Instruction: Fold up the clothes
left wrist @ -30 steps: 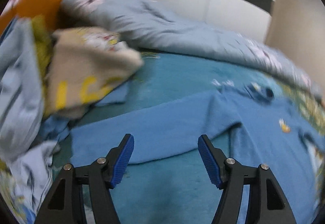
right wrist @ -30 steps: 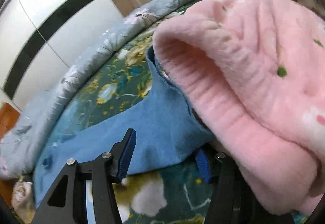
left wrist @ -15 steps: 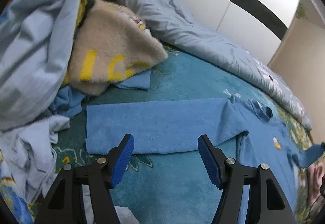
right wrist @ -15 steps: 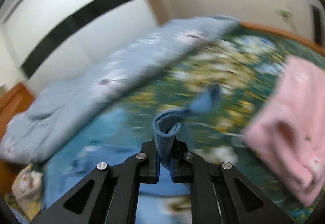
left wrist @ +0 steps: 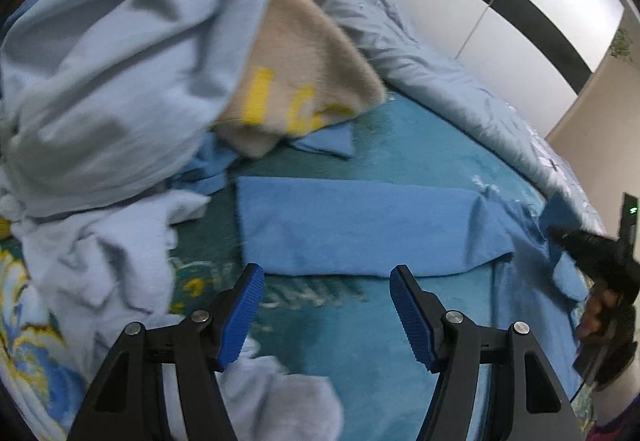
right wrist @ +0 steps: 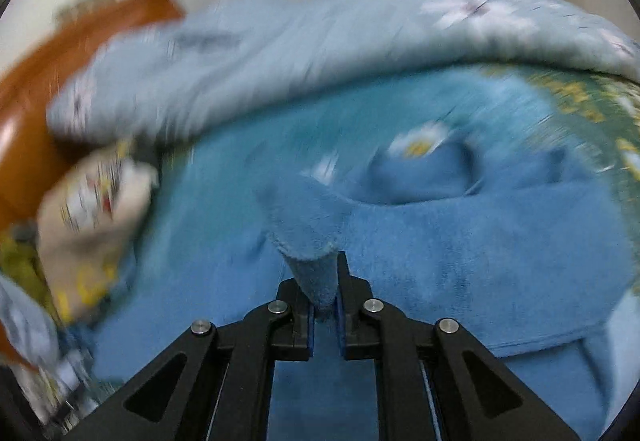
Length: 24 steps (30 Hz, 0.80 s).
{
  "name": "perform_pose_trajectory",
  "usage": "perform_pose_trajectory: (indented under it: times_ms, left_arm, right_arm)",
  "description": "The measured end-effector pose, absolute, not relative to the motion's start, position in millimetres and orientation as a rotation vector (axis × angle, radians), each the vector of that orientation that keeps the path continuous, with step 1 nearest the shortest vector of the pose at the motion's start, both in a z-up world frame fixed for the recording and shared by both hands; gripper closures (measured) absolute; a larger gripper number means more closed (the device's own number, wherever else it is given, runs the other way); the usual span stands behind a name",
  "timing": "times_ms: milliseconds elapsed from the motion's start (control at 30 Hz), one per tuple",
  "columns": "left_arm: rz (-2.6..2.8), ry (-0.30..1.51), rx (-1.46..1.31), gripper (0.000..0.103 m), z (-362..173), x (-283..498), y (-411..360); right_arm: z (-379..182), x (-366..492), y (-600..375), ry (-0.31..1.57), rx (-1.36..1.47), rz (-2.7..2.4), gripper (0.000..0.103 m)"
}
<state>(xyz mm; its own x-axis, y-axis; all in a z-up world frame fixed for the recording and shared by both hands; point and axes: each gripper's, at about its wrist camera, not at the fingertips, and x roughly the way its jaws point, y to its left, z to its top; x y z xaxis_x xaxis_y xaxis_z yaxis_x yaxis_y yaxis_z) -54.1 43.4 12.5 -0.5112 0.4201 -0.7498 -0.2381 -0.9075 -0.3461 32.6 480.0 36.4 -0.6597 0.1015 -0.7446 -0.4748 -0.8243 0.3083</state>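
A blue fleece sweater (left wrist: 360,225) lies on the bed, one sleeve stretched out flat to the left. My left gripper (left wrist: 326,311) hovers open just short of that sleeve's near edge, with nothing between its fingers. My right gripper (right wrist: 325,301) is shut on the sweater's other sleeve (right wrist: 308,233) and holds it over the sweater's body (right wrist: 480,249). In the left wrist view the right gripper (left wrist: 560,237) shows at the right edge, held by a hand, with blue cloth in it.
A heap of clothes fills the left: a pale blue garment (left wrist: 108,61), a beige fleece with yellow letters (left wrist: 296,89) and white cloth (left wrist: 100,249). A grey-blue flowered duvet (left wrist: 440,69) runs along the far side. A white wardrobe (left wrist: 500,1) stands behind.
My right gripper has carried the held sleeve in over the sweater's body, away from the pink garment. My left gripper has swung left and closer to the flat sleeve's cuff end.
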Motion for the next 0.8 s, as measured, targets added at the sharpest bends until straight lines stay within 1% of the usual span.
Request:
perform_pose_trajectory:
  times_ms: [33,67,100,133,167,200,300,367,500,567,700,800]
  left_arm:
    - [2.435,-0.282,-1.291,0.034,11,-54,39]
    - [2.433,-0.289,-1.296,0.034,10,-55,38]
    - [2.432,-0.297,-1.3,0.034,10,-55,37]
    - [2.43,-0.304,-1.305,0.034,9,-55,36]
    - [2.428,-0.312,-1.309,0.034,8,-55,35]
    - [2.417,-0.321,-1.316,0.034,6,-54,36]
    - [2.372,-0.351,-1.349,0.034,2,-53,43]
    - [2.315,-0.403,-1.385,0.034,-4,-53,49]
    - [2.243,-0.596,-1.475,0.034,-20,-58,50]
    - [2.276,-0.663,-1.467,0.034,-20,-59,49]
    - [2.356,-0.638,-1.464,0.034,-19,-69,59]
    - [2.391,-0.786,-1.44,0.034,-26,-79,52]
  right_arm:
    - [27,22,471,0.703,-1.127,2.513,0.093]
    - [18,11,462,0.703,-1.175,2.525,0.09]
    - [9,0,453,0.703,-1.224,2.537,0.076]
    - [-1,-11,444,0.702,-1.274,2.548,0.067]
    - [2,-5,444,0.717,-1.264,2.586,0.052]
    - [6,2,444,0.732,-1.252,2.624,0.05]
    - [18,27,455,0.75,-1.186,2.653,0.048]
    - [23,45,462,0.755,-1.142,2.639,0.047]
    - [16,91,495,0.843,-1.03,2.531,0.047]
    - [8,115,510,0.9,-0.982,2.47,0.047]
    - [-2,154,525,0.999,-0.904,2.408,0.046]
    - [-2,174,527,1.045,-0.838,2.412,0.046]
